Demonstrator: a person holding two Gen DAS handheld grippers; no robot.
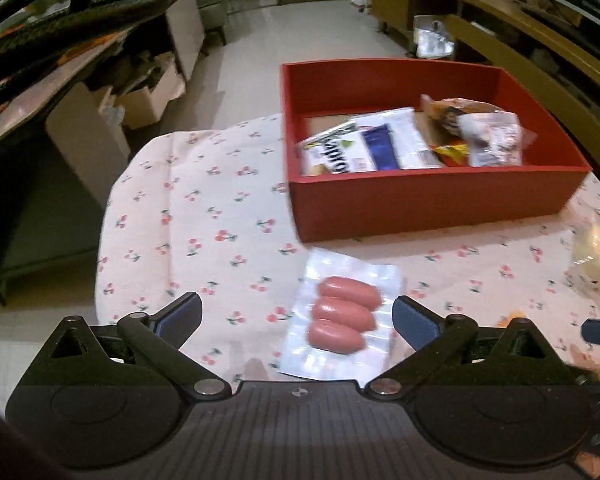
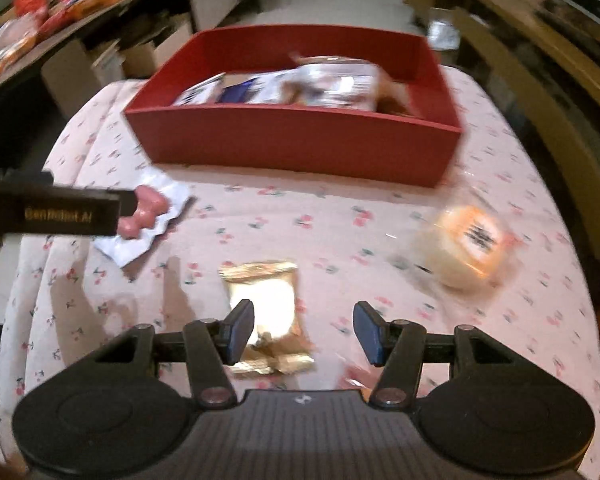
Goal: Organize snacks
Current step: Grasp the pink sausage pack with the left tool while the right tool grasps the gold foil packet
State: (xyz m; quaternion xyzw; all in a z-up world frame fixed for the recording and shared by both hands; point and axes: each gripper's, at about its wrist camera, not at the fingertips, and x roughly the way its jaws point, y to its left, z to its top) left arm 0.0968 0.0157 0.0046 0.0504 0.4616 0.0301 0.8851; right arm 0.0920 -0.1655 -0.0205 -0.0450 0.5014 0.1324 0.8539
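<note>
A red box (image 1: 432, 200) holding several snack packets stands at the far side of the cherry-print table; it also shows in the right wrist view (image 2: 296, 144). A clear pack of three pink sausages (image 1: 342, 316) lies between the wide-open fingers of my left gripper (image 1: 298, 320), which is empty. In the right wrist view the sausage pack (image 2: 144, 216) lies at the left, partly behind the left gripper's body (image 2: 52, 210). My right gripper (image 2: 304, 330) is open and empty over a gold-wrapped snack (image 2: 266, 304). A yellow-orange wrapped bun (image 2: 466, 250) lies to its right.
The bun also shows at the right edge of the left wrist view (image 1: 596, 256). Dark shelves with packaged goods (image 2: 40, 16) run along the left, cardboard boxes (image 1: 148, 96) below them. A wooden counter (image 1: 540, 40) runs along the right. The table edge drops off at the left.
</note>
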